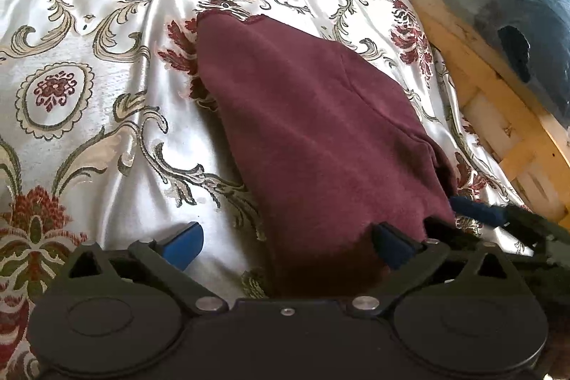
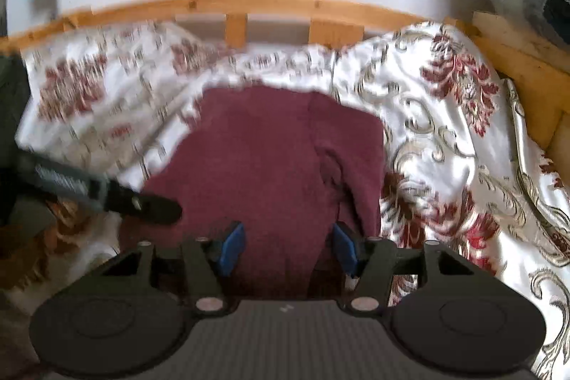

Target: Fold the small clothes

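Both claws stand wide at the near edge of the maroon cloth (image 1: 313, 130) on the bed (image 1: 89, 116): left claw (image 1: 288, 246) at its left corner, right claw (image 2: 288, 246) straddling it; its length runs away.
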`<state>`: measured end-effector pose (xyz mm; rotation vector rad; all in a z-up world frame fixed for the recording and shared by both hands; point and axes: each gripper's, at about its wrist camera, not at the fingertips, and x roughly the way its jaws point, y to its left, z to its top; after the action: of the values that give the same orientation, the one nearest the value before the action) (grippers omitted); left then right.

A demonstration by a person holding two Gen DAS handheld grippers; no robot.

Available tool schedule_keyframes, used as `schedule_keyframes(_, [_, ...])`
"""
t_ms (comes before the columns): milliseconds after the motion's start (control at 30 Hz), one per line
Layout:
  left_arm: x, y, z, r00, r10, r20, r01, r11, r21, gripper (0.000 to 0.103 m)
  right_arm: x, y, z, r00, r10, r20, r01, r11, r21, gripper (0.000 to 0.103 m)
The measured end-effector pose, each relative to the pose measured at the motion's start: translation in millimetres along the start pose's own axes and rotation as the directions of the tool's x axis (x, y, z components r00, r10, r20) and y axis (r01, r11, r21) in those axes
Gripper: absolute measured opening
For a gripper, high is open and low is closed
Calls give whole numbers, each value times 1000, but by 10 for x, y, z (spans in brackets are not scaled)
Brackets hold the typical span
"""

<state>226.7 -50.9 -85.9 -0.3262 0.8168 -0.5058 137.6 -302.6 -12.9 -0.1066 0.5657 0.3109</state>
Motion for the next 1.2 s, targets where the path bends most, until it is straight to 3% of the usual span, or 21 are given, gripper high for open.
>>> schedule_keyframes(33, [1,4,2,1000,-1,-1,1,1000,-3,103,-46,-48,41,999,15,28,-16,1000,17,70])
schedule_keyframes(167, [-4,5,-13,1000,-5,6,5,1000,-8,102,-77,-263,271,996,7,92,-17,993,114,75])
schedule_keyframes(300, [-8,-1,-18,1000,-6,13,6,1000,-11,102,230,-554,491,997,-27,71,16,989,145,75])
schedule_keyframes(467, [-14,1,-25,1000,-8,18,8,1000,-12,102,801,-1018,743,999,-47,-17,49,971,232,66])
schedule_keyframes(567, [-17,1,-27,1000,-8,19,8,1000,-11,102,1102,-1235,768,997,-6,-83,37,923,382,54])
schedule_keyframes(633, [-22,0,-29,1000,-7,22,8,1000,-13,102,1218,-1294,777,997,24,-79,12,905,424,27])
schedule_keyframes(700, [-31,-9,-33,1000,-6,30,6,1000,-17,102,1241,-1260,823,998,33,-56,-8,918,396,19])
schedule_keyframes(767, [-48,-12,-39,999,-8,38,9,1000,-24,102,1206,-1138,911,999,0,-36,11,955,296,10])
schedule_keyframes(933, [-84,-41,-25,998,-11,57,12,999,-29,100,1111,-1033,1082,997,-71,17,67,982,178,9])
schedule_keyframes(1100, [-68,-33,-19,999,-12,44,14,999,-32,100,1268,-1178,960,998,-43,-39,51,970,236,9])
schedule_keyframes(1167, [-66,-25,-17,999,-13,40,15,999,-33,100,1322,-1225,889,998,-28,-52,41,963,266,13])
schedule_keyframes(1200, [-64,-23,-16,999,-14,39,15,999,-34,100,1327,-1255,869,999,-15,-52,29,957,289,20])
